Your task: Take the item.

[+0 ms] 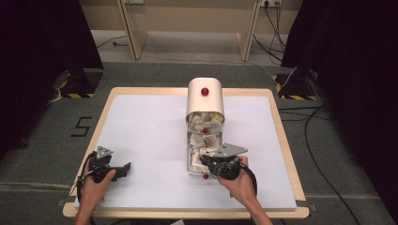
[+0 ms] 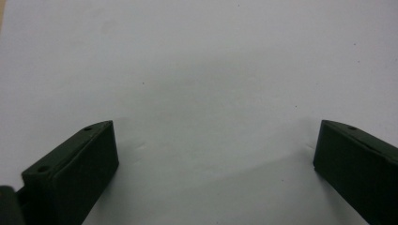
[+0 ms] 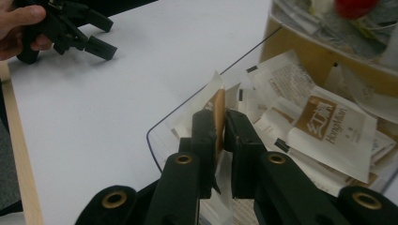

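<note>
A cream-lidded box (image 1: 205, 96) with red knobs stands mid-table, and its clear drawer (image 1: 191, 164) is pulled out toward me, full of white and brown sachets (image 1: 205, 140). My right gripper (image 1: 206, 161) reaches into the drawer's front end. In the right gripper view its jaws (image 3: 220, 119) are shut on the edge of one upright sachet (image 3: 217, 101), beside a printed sachet (image 3: 328, 126) lying flat. My left gripper (image 1: 126, 168) rests low on the white sheet at front left, with its jaws (image 2: 216, 150) wide open and nothing between them.
The white sheet (image 1: 150, 126) covers a wood-edged table (image 1: 286, 140). The clear drawer rim (image 3: 162, 123) curves just left of my right jaws. My left gripper (image 3: 110, 37) and the hand holding it (image 3: 19, 23) sit far across the sheet. Cables and wooden table legs lie beyond the table.
</note>
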### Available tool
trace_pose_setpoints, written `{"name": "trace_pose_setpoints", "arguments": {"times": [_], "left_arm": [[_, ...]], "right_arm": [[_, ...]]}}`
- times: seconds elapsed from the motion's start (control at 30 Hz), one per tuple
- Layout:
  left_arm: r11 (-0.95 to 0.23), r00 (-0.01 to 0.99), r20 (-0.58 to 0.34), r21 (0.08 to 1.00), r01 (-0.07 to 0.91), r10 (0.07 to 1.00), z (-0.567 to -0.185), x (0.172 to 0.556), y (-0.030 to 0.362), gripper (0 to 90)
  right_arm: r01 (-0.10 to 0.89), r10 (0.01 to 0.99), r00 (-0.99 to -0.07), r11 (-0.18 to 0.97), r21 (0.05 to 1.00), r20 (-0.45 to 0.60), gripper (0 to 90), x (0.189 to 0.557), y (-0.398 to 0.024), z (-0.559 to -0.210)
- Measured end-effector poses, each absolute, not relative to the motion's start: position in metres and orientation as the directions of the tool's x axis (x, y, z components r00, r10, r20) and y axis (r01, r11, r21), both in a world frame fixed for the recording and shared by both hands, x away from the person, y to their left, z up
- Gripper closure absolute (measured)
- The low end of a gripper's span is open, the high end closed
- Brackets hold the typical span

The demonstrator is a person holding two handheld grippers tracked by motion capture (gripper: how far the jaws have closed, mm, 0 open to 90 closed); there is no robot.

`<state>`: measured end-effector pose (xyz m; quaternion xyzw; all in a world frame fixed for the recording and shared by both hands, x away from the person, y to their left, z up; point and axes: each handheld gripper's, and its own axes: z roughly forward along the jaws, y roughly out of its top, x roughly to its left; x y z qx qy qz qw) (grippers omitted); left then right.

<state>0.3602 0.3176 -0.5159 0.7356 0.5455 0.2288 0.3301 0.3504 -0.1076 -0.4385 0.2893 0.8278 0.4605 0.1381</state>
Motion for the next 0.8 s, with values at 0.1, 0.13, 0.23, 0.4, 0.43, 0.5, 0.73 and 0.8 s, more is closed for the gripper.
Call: {"name": "trace_pose_setpoints", "arguments": {"times": [0.1, 0.13, 0.23, 0.4, 0.43, 0.5, 0.73, 0.8], "left_arm": [[-0.186, 0.300, -0.024, 0.736, 0.651, 0.954, -0.516, 0.360, 0.318, 0.0], [-0.186, 0.300, -0.024, 0.736, 0.651, 0.954, -0.516, 0.360, 0.318, 0.0], [-0.187, 0.300, -0.024, 0.735, 0.651, 0.954, -0.516, 0.360, 0.318, 0.0], [-0.187, 0.300, -0.024, 0.735, 0.651, 0.954, -0.516, 0.360, 0.318, 0.0], [-0.187, 0.300, -0.024, 0.735, 0.651, 0.954, -0.516, 0.360, 0.318, 0.0], [-0.189, 0.302, -0.022, 0.734, 0.652, 0.953, -0.516, 0.360, 0.318, 0.0], [-0.190, 0.302, -0.022, 0.734, 0.652, 0.953, -0.516, 0.360, 0.318, 0.0], [-0.190, 0.302, -0.022, 0.734, 0.652, 0.953, -0.516, 0.360, 0.318, 0.0]], "right_arm": [[0.354, 0.615, -0.787, 0.395, 0.847, 0.042, 83.0, 0.351, -0.111, -0.436], [0.354, 0.615, -0.787, 0.395, 0.847, 0.042, 83.0, 0.351, -0.111, -0.436], [0.355, 0.623, -0.781, 0.380, 0.855, 0.047, 83.0, 0.352, -0.116, -0.433], [0.348, 0.634, -0.772, 0.367, 0.862, 0.042, 83.0, 0.353, -0.122, -0.428], [0.349, 0.639, -0.768, 0.361, 0.865, 0.043, 83.0, 0.353, -0.124, -0.427], [0.348, 0.640, -0.767, 0.359, 0.866, 0.043, 83.0, 0.353, -0.125, -0.427], [0.342, 0.658, -0.751, 0.327, 0.881, 0.047, 83.0, 0.354, -0.137, -0.418], [0.346, 0.663, -0.746, 0.312, 0.885, 0.058, 83.0, 0.354, -0.141, -0.417]]}}
